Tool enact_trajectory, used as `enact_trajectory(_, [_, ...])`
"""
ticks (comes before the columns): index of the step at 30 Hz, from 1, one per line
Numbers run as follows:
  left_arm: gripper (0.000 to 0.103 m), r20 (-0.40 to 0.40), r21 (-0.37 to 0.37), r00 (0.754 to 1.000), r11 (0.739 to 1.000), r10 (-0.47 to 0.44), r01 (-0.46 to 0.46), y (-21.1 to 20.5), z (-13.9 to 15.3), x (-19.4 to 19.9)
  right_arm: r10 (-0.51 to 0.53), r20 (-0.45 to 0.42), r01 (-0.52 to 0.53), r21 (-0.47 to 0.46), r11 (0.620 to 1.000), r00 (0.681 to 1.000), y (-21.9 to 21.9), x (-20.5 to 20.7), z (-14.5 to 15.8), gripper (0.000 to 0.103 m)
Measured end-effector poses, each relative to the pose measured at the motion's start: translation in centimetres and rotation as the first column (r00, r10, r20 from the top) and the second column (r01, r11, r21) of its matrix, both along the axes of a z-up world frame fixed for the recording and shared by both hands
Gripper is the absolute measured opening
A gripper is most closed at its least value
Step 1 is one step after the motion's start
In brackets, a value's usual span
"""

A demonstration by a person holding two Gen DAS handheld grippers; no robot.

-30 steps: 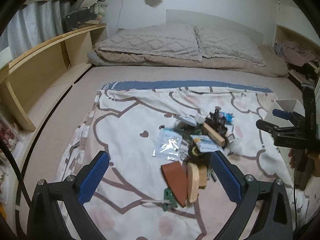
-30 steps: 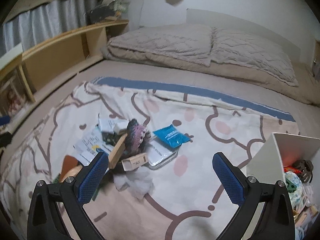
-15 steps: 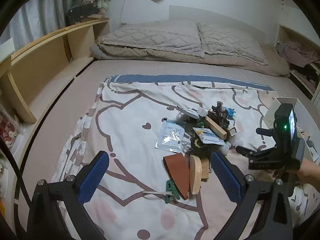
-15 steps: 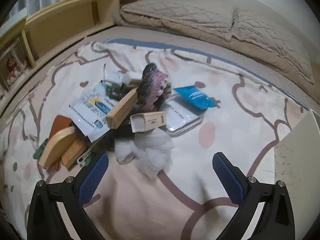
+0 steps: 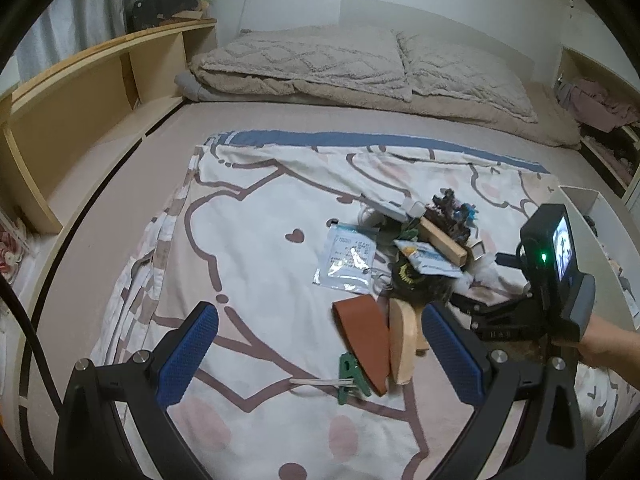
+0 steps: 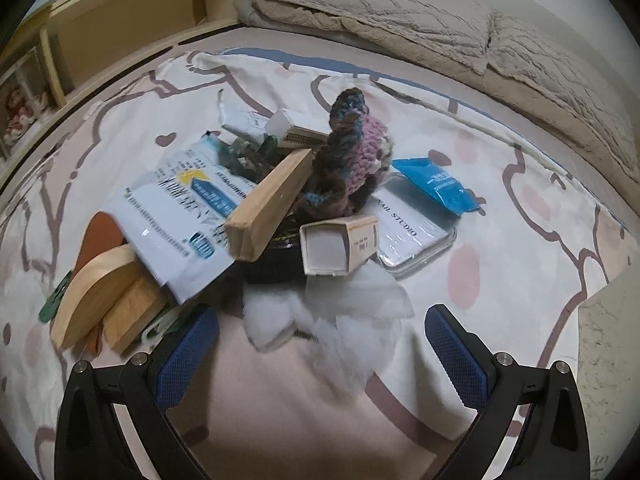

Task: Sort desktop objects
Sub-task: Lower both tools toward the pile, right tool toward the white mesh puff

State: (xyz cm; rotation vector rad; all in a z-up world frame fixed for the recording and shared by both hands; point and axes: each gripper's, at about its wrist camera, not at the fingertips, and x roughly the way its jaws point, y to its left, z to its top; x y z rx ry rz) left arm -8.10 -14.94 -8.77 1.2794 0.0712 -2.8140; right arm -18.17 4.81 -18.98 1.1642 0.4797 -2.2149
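Hovering right gripper (image 6: 322, 350), fingers wide, empty; left gripper (image 5: 318, 354) likewise; white bin (image 5: 582, 200) contents unclear.

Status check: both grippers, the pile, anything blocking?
Left gripper open, empty. Right gripper open, empty, low at the white tissue. Pile unsorted; wooden block leans on the knitted piece. Nothing blocking.

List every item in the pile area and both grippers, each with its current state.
Left gripper: open, empty.
Right gripper: open, empty, aimed at tissue.
Tissue: crumpled, on the blanket.
Small box: on its side, open end forward.
Wooden stick: tilted, propped on the pile.
Knitted piece: upright atop the pile.
Blue packet: flat, overlapping the clear case.
Green clip: lying flat.
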Motion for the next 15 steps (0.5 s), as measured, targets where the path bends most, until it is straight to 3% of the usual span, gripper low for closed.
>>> enact_trajectory(6, [0.102, 0.031, -0.009, 0.999, 1.0, 0.009, -0.008, -0.9, -1.3, -0.2, -0.082, 0.027, 0.083, -0.015, 0.996, 0.996, 0.2, -1.7, -0.8, 0.103])
enact_trajectory(15, [0.102, 0.062, -0.009, 0.998, 1.0, 0.009, -0.008, -1.5, -2.7, -0.9, -0.088, 0.04, 0.09, -0.027, 0.996, 0.995, 1.5, -2.0, -1.3, 0.103])
